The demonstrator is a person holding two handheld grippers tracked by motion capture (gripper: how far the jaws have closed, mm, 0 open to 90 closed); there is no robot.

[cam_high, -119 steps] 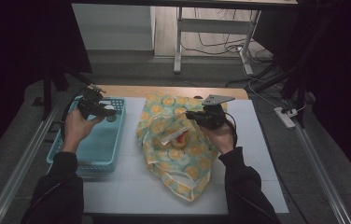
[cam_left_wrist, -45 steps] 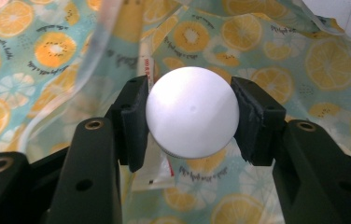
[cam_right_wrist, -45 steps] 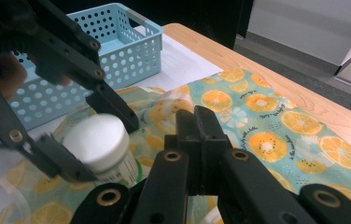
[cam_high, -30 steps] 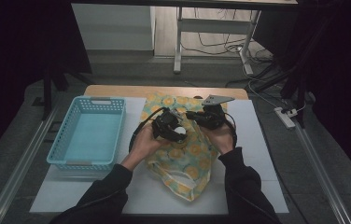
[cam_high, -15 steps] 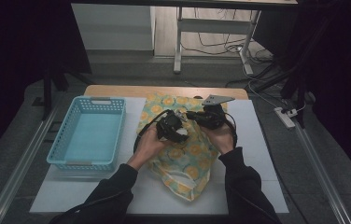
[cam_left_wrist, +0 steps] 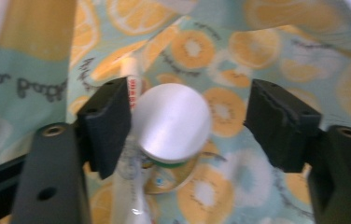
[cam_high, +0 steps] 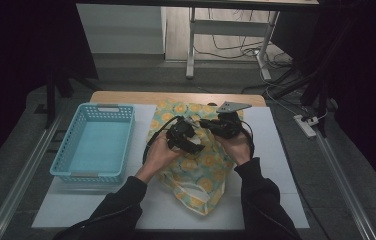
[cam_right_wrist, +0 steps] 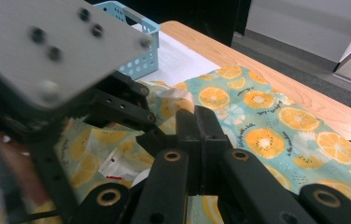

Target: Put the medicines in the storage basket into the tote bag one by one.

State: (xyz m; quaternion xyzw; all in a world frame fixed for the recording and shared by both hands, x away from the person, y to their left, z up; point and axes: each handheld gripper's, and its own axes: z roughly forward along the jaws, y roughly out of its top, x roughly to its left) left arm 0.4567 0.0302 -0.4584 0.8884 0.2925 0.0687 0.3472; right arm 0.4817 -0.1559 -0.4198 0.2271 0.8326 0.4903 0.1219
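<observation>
A cloth bag (cam_high: 196,170) printed with orange slices lies on the white mat (cam_high: 276,150). My right gripper (cam_high: 205,122) is at the bag's mouth, its jaws (cam_right_wrist: 196,122) pressed together on the fabric edge. My left gripper (cam_high: 192,144) points down into the bag (cam_left_wrist: 267,42). Its jaws (cam_left_wrist: 190,114) have just been opening. A round silver-lidded container (cam_left_wrist: 171,123) sits between them, close to the left pad and clear of the right pad. A white tube (cam_left_wrist: 131,77) with red print lies behind the left jaw.
An empty light-blue basket (cam_high: 96,145) stands on the mat left of the bag. The wooden table edge (cam_high: 176,97) runs along the back. In the right gripper view the left gripper's grey plate (cam_right_wrist: 47,46) looms close, with the basket (cam_right_wrist: 131,18) beyond.
The left hand has come from over the blue basket to the bag's mouth beside the right gripper. Over the last second both hands stay put.
</observation>
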